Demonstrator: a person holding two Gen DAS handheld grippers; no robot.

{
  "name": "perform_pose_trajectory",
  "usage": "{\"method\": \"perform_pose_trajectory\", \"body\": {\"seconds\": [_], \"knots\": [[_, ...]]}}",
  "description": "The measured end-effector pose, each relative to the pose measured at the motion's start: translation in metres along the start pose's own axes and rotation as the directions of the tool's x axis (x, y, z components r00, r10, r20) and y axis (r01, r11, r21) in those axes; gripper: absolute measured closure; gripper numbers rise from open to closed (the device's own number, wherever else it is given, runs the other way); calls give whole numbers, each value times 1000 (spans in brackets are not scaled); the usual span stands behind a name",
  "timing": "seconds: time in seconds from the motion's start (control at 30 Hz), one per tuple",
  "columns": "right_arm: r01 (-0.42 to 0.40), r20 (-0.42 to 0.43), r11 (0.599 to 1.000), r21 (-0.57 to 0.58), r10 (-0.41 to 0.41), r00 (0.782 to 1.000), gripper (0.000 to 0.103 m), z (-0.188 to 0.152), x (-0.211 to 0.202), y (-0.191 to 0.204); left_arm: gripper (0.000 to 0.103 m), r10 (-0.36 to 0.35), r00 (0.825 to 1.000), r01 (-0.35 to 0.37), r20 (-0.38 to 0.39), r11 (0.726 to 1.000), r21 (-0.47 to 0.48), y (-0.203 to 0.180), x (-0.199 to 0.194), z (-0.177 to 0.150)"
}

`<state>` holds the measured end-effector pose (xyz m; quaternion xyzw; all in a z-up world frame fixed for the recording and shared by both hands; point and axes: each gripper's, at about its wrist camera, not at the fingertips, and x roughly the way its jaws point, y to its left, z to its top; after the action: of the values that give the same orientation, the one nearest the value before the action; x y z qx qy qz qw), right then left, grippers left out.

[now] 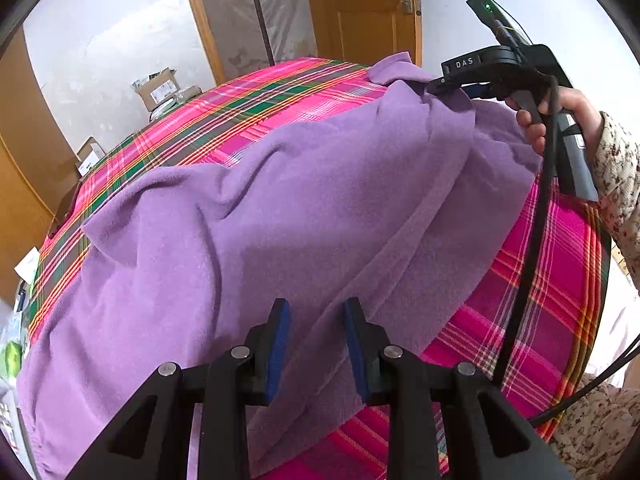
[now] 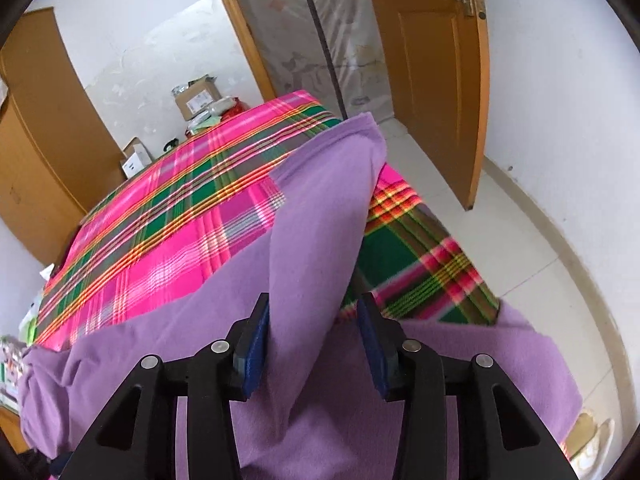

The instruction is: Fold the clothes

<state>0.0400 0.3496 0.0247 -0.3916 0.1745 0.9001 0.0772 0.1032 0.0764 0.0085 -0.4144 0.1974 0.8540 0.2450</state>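
A purple fleece garment lies spread and creased over a bed with a pink and green plaid sheet. My left gripper hovers low over the garment's near edge, jaws apart, with a fold ridge running under the gap and neither pad pressing it. At the far right corner, a hand holds my right gripper against the cloth. In the right wrist view a raised flap of the garment stands between the right gripper's jaws. The flap leans on the left pad and the right pad is clear of it, so the gripper is open.
Cardboard boxes and clutter sit against the far wall beyond the bed. A wooden wardrobe stands at the left. An open wooden door and tiled floor are at the right. A black cable hangs across the bed's right side.
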Motion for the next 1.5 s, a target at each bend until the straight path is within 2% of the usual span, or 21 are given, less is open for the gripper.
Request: {"method": "perform_pose_trajectory", "body": {"seconds": [0.07, 0.2, 0.27, 0.4, 0.57, 0.7, 0.8, 0.83, 0.97, 1.03, 1.07, 1.1, 1.27, 1.5], "knots": [[-1, 1, 1000, -12, 1, 1000, 60, 1, 2, 0, 74, 8, 1000, -8, -2, 1000, 12, -2, -1, 1], [-17, -13, 1000, -23, 16, 1000, 77, 1, 5, 1, 74, 4, 1000, -5, 16, 998, 57, -6, -5, 0], [-19, -11, 1000, -21, 18, 1000, 78, -1, 5, 0, 74, -22, 999, 20, 29, 998, 66, -5, -6, 0], [-30, -19, 1000, -8, 29, 999, 78, -4, 6, -4, 74, -120, 993, 118, 21, 991, 59, -2, -6, 3], [-59, -26, 998, 17, 59, 998, 78, -5, 6, -10, 74, -150, 989, 149, 16, 987, 64, -3, -3, 7], [-74, -28, 997, 36, 75, 997, 78, -4, 8, -12, 74, -130, 991, 131, -11, 986, 99, -10, 4, 6], [-59, -30, 998, 26, 60, 998, 78, -1, 10, -9, 74, -124, 992, 124, -2, 986, 109, -13, 4, 6], [-51, -28, 998, 23, 52, 998, 78, 0, 10, -9, 77, -130, 991, 130, -1, 986, 104, -12, 4, 6], [-26, -22, 999, 20, 26, 999, 78, 5, 14, -9, 97, -179, 984, 178, 9, 983, 53, -6, 5, 8], [-20, -23, 999, 25, 21, 1000, 78, 7, 17, -9, 99, -185, 983, 184, 19, 982, 40, -5, 3, 9], [-18, -22, 1000, 20, 18, 1000, 81, 7, 17, -9, 100, -186, 982, 186, 25, 982, 35, -4, 3, 9], [-9, -20, 1000, 9, 10, 1000, 90, 8, 17, -7, 100, -187, 982, 186, 29, 982, 26, -2, 2, 9], [-3, 24, 1000, 5, 3, 1000, 96, 10, 8, -7, 100, -181, 980, 183, 79, 983, -17, 5, -7, 12], [-30, 155, 1000, -8, 31, 987, 96, 19, -33, -5, 100, -160, 970, 172, 186, 984, -50, 15, -33, 18]]}}
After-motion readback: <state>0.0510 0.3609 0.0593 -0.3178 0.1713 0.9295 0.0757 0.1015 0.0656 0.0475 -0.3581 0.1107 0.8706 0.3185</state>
